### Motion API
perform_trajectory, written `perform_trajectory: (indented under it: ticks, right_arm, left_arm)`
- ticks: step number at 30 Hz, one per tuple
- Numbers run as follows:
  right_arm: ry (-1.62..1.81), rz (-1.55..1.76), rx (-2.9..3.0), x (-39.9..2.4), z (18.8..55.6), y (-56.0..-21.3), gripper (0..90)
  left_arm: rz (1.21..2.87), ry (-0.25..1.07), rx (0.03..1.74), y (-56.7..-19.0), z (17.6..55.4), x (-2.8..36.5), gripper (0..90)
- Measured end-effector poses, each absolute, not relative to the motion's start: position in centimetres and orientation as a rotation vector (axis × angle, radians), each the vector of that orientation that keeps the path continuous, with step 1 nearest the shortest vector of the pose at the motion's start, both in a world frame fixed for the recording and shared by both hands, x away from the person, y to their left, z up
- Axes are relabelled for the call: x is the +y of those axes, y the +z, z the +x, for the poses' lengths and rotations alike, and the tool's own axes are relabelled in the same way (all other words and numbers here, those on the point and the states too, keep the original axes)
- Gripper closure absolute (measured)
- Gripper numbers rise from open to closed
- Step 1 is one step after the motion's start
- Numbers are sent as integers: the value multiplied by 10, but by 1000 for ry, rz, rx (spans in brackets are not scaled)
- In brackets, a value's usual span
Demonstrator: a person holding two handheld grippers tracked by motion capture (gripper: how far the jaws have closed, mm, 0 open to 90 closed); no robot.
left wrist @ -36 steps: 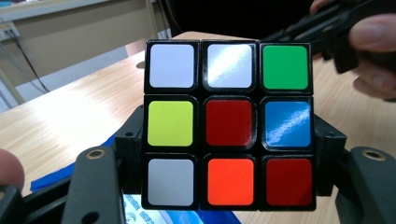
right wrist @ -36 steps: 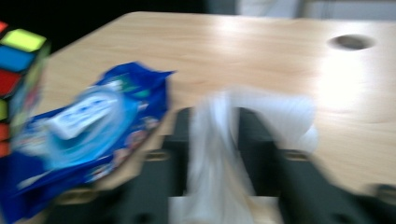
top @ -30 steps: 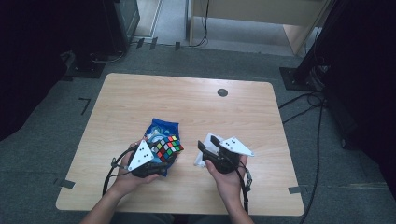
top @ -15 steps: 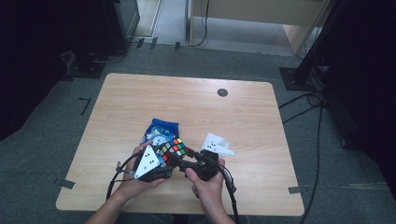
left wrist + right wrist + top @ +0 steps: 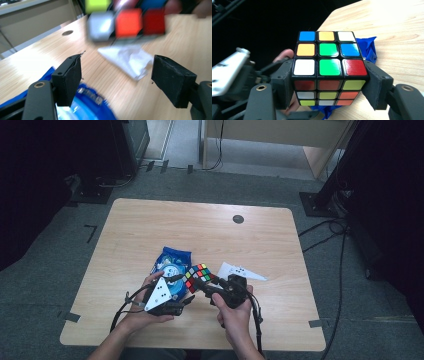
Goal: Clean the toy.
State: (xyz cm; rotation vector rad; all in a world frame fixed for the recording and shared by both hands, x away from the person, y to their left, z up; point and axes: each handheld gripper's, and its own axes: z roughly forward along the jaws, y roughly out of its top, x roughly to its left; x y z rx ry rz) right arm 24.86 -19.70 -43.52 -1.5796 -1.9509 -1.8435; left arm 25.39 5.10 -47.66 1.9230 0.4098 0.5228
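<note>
The puzzle cube (image 5: 329,72) is sitting squarely between the two black pads of the right gripper (image 5: 329,82), which are pressing on its left and right sides and holding it just above the wooden table (image 5: 150,225) near the front edge. The cube is hard, glossy plastic with black edges and square stickers in nine-tile grids; being equal on all sides, it is showing no long axis. In the right gripper view, one face is tipping up toward the camera with blue, yellow and white along its far row, while another face is facing forward with red, green and orange tiles. In the high view the cube (image 5: 199,276) is hanging between the two hands, just right of a crinkly blue bag (image 5: 171,262) lying flat on the tabletop.

The left gripper (image 5: 117,80) is standing wide open, its jaws having just been opening, with nothing between the rough, foam-like pads (image 5: 72,77). Beyond them the cube (image 5: 127,22) is appearing blurred, above a crumpled white tissue (image 5: 130,60) lying on the pale wood grain. A small round dark disc (image 5: 238,219) is sitting flush in the far part of the table.
</note>
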Motion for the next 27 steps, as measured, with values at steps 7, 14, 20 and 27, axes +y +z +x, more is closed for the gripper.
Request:
perform_trajectory:
  ticks: [7,14,20,27]
  right_arm:
    - [-1729,-1505,-2058,-189,249,-435,344]
    - [-1672,-1515,-2073,-184,250,-437,343]
    - [-1607,-1520,-2126,-172,249,-446,345]
    - [-1648,-1492,-2166,-170,246,-441,344]
  left_arm:
    - [1924,573,387,-476,252,51,237]
    - [1889,612,358,-472,244,44,194]
    - [1917,620,329,-473,242,40,210]
    - [1950,644,321,-479,242,37,337]
